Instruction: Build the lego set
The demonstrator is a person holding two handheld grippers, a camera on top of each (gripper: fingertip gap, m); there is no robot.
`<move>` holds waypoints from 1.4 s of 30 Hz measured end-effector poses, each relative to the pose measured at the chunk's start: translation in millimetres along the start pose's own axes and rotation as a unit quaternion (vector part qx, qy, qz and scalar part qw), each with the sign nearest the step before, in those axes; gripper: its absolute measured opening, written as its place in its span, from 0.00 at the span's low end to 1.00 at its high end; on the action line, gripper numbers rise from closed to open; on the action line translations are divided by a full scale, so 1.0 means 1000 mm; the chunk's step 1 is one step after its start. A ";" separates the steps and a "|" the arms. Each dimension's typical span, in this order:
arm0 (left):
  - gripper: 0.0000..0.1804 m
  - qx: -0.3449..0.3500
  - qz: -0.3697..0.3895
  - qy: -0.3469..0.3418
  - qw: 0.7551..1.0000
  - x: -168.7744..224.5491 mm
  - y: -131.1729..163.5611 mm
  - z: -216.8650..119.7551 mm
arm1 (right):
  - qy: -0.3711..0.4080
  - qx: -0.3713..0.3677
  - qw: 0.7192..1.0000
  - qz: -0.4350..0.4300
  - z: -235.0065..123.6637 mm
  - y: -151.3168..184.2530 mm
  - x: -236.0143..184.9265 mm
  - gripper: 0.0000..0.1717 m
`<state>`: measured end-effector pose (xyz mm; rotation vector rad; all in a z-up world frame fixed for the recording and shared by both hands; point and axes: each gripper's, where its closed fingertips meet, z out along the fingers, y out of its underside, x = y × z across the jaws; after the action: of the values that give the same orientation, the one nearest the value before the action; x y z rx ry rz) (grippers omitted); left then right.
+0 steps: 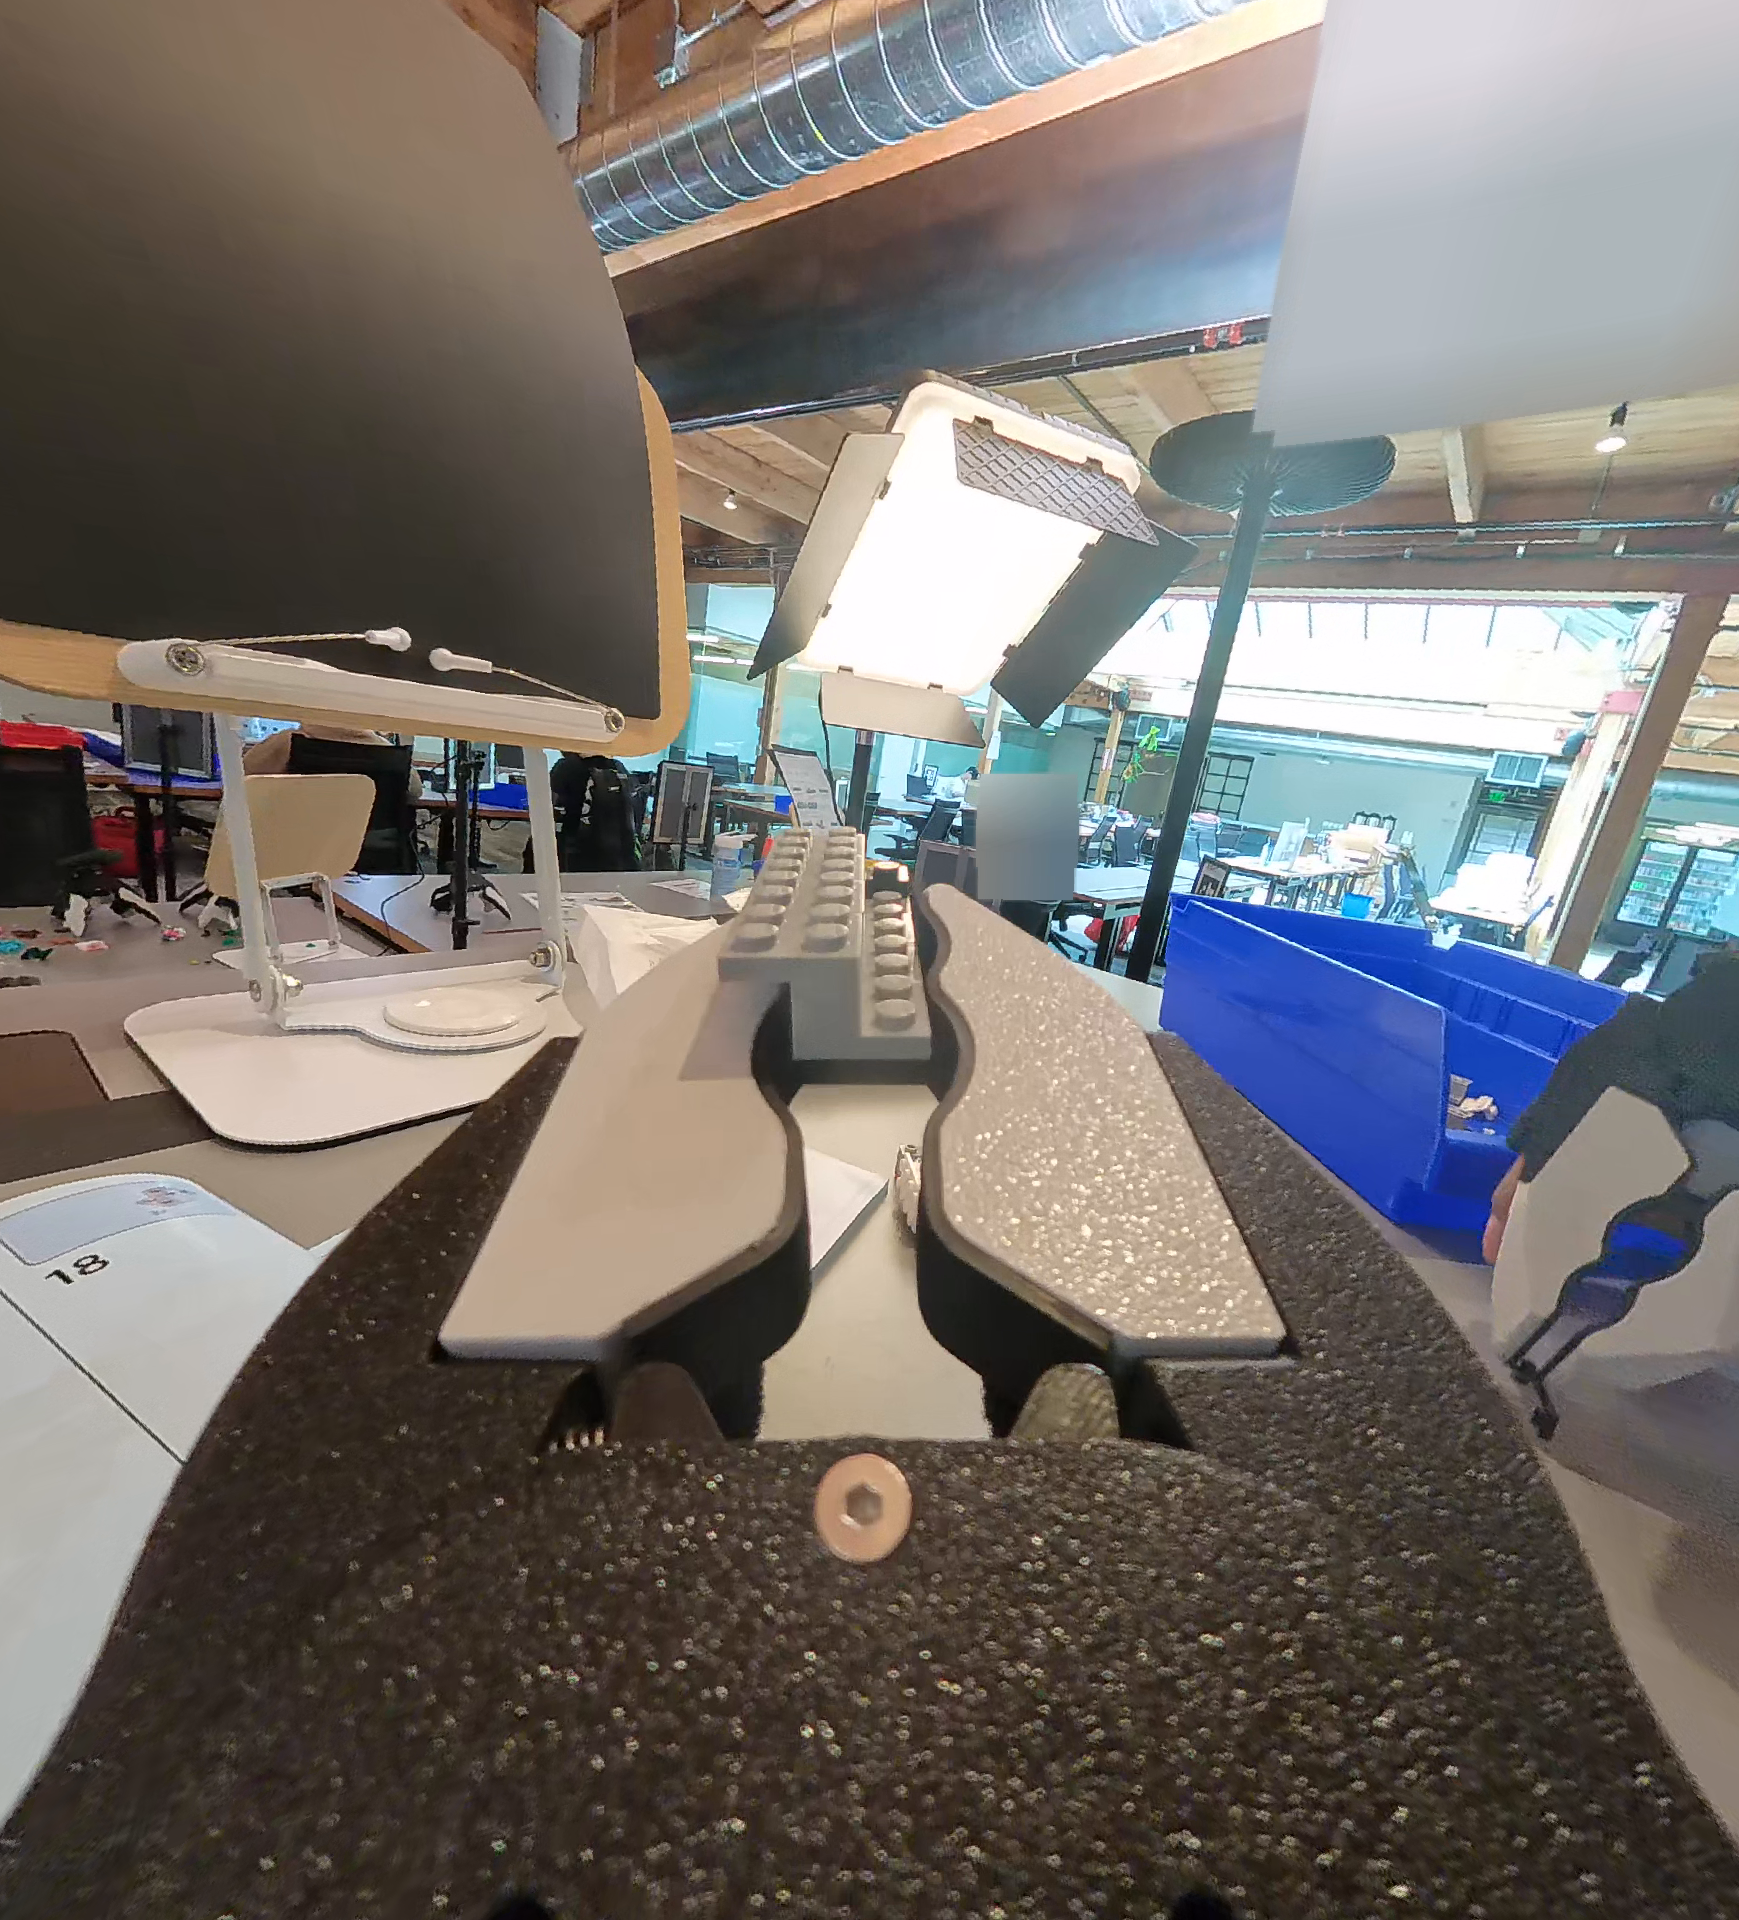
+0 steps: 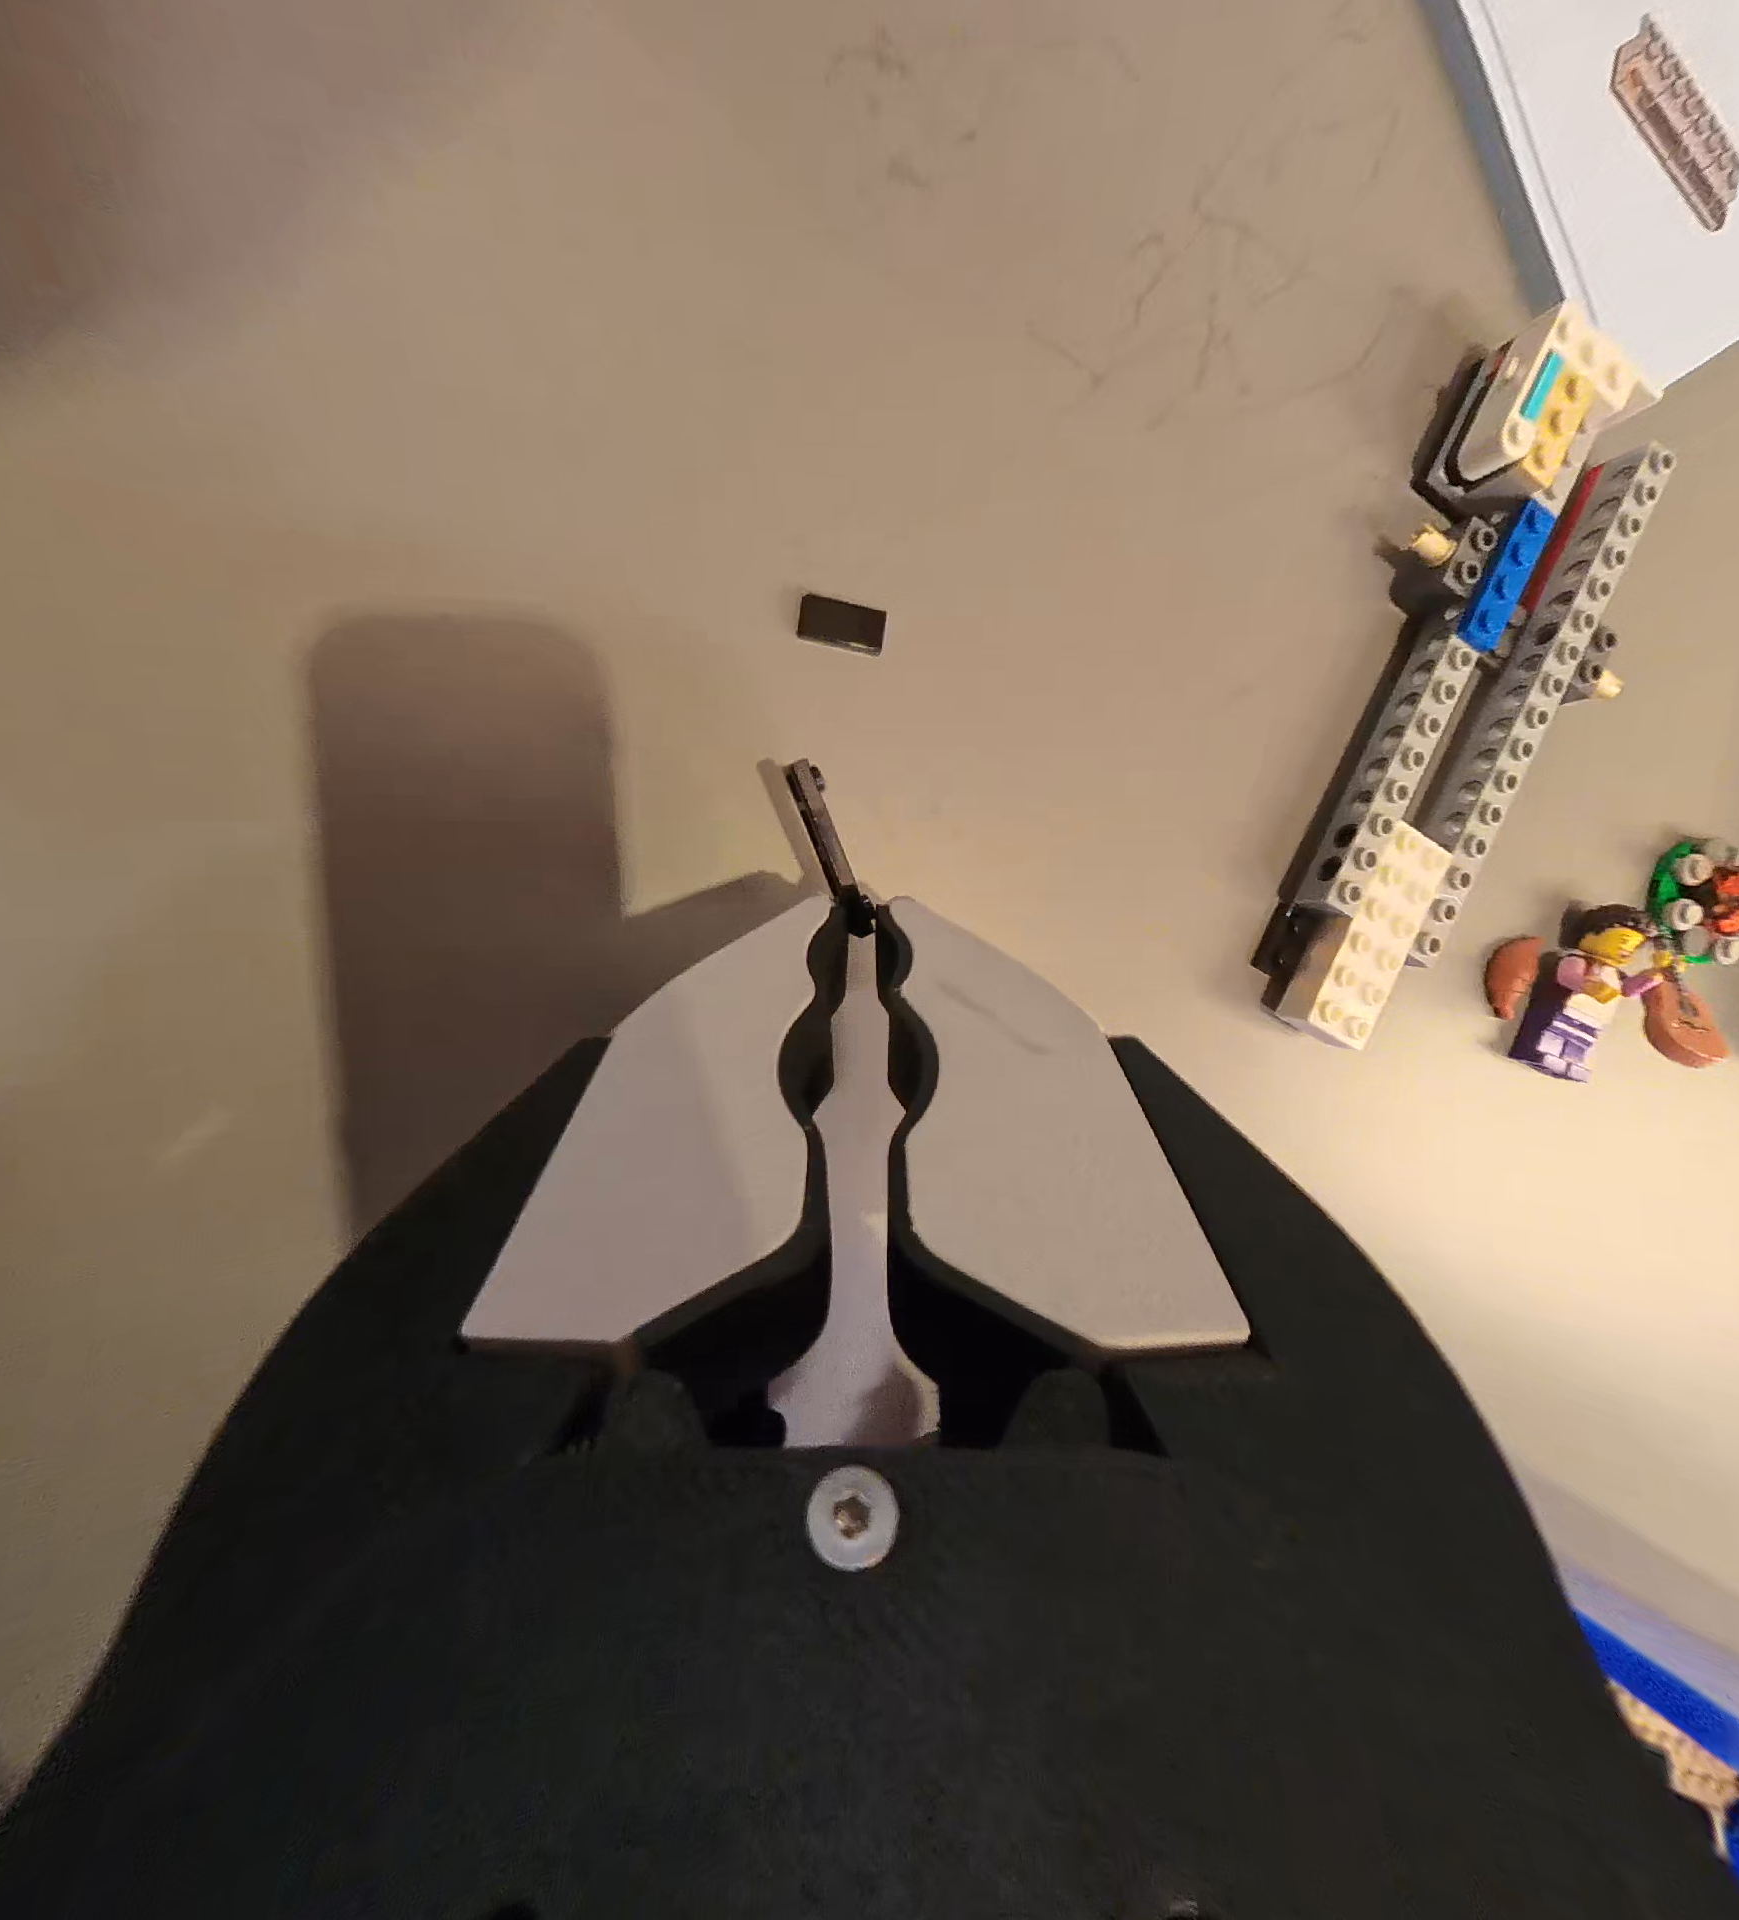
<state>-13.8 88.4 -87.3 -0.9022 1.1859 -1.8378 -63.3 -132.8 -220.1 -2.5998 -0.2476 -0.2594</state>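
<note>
In the left wrist view my left gripper (image 1: 849,997) is shut on a long grey studded brick assembly (image 1: 823,925), held level above the table and pointing away from me. My right gripper (image 1: 1613,1299) shows at the right edge of that view. In the right wrist view my right gripper (image 2: 857,920) is shut on one end of a thin black plate (image 2: 823,831), which sticks out forward above the tan table (image 2: 532,312). A small black tile (image 2: 842,623) lies on the table just beyond the plate.
A grey, blue and white brick build (image 2: 1488,686) and a minifigure (image 2: 1582,987) lie to the right. An instruction booklet (image 1: 44,1382) lies at the left. A white stand (image 1: 325,1039) holds a black board; a blue bin (image 1: 1343,1029) stands right; a lit panel lamp (image 1: 948,551) stands behind. Left tips to right tips: about 25 centimetres. It is some 5 centimetres from my right tips to the small black tile (image 2: 842,623).
</note>
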 end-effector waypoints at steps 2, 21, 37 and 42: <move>0.10 0.000 -0.003 0.002 1.000 0.000 0.000 0.000 | 0.003 0.002 1.000 0.002 0.002 -0.001 0.002 0.03; 0.10 0.006 -0.043 0.017 0.999 -0.006 -0.001 0.000 | -0.019 -0.002 0.999 -0.044 -0.117 0.058 0.027 0.09; 0.10 0.010 -0.049 0.013 0.999 -0.009 -0.002 0.000 | -0.142 -0.153 0.977 -0.042 -0.096 0.183 0.061 0.06; 0.10 0.012 -0.046 0.012 0.999 -0.008 -0.002 0.000 | -0.139 -0.162 0.976 -0.043 -0.086 0.190 0.063 0.06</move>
<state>-10.5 96.4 -86.8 -0.9374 1.1525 -1.9362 27.6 -330.4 -221.9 -2.9524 -0.4513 0.0426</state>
